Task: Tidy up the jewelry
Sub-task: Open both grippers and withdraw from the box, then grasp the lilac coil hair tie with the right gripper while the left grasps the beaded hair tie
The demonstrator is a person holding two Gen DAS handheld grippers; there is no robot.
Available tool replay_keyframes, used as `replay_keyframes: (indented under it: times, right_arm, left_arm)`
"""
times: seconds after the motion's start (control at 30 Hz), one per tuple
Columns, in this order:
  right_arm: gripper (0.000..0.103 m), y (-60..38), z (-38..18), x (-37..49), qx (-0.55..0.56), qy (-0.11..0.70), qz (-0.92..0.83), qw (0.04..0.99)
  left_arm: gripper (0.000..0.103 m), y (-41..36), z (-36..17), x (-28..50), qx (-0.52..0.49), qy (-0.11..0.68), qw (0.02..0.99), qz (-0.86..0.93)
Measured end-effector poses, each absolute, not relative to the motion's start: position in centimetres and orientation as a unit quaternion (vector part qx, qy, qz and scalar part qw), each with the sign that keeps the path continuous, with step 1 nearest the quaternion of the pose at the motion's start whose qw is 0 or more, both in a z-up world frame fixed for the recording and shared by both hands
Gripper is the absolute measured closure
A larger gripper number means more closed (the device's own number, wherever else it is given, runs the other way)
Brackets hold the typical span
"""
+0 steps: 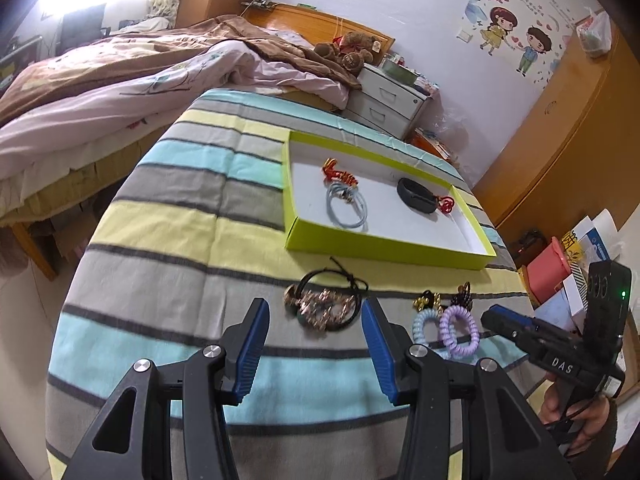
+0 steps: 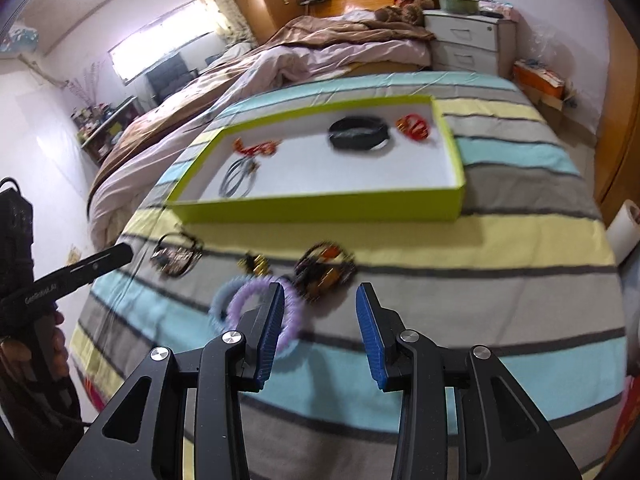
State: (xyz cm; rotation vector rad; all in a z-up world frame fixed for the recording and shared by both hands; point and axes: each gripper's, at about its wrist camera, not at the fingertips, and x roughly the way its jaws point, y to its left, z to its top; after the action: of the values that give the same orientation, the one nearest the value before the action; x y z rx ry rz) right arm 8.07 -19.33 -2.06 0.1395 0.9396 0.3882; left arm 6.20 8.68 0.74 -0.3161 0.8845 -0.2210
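Four pieces already lie in the shallow lime-green cardboard tray with a white floor [image 1: 294, 236], right of centre in the left wrist view: a red and gold twisted ornament [image 1: 339, 175], a pair of pale blue elastic hair loops [image 1: 347, 205] touching it just below, a black oval bangle [image 1: 416, 195] and a small red knotted charm [image 1: 447, 204] against the bangle's right end. The tray's long axis runs from upper left to lower right.

Below the tray, loose on the striped blue, yellow and grey cloth of the worktop [image 1: 168, 208], sit a black cord bracelet with bronze beads [image 1: 324, 304], a small gold and black trinket [image 1: 427, 301], two spiral coil hair ties, one pale blue [image 1: 425, 326] and one lilac [image 1: 460, 328], and a dark beaded bundle [image 2: 325, 269].

Both grippers are parted and empty: the left gripper [image 1: 314, 348] hovers over the bracelet, the right gripper [image 2: 320, 336] beside the lilac coil.
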Motion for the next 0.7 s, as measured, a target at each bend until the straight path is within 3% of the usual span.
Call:
replay_keyframes:
  times: [0.5, 0.53, 0.6, 0.7]
  right_arm:
    - [0.065, -17.2, -3.7, 7.5, 0.056, 0.463, 0.176, 0.867]
    - [0.067, -17.2, -3.7, 7.5, 0.055, 0.463, 0.176, 0.867]
    - [0.084, -17.1, -3.7, 7.5, 0.057, 0.462, 0.174, 0.868]
    - [0.09, -17.1, -3.9, 7.4, 0.057, 0.463, 0.172, 0.867]
  left_arm:
    - [0.054, 11.0, -0.6, 4.2, -0.173, 0.431, 0.88, -0.097]
    - [0.052, 11.1, -0.7, 4.2, -0.174, 0.431, 0.88, -0.097]
    - [0.052, 11.3, -0.8, 4.2, -0.177, 0.432, 0.879, -0.101]
    - [0.052, 11.1, -1.1, 4.4, -0.173, 0.435, 0.877, -0.109]
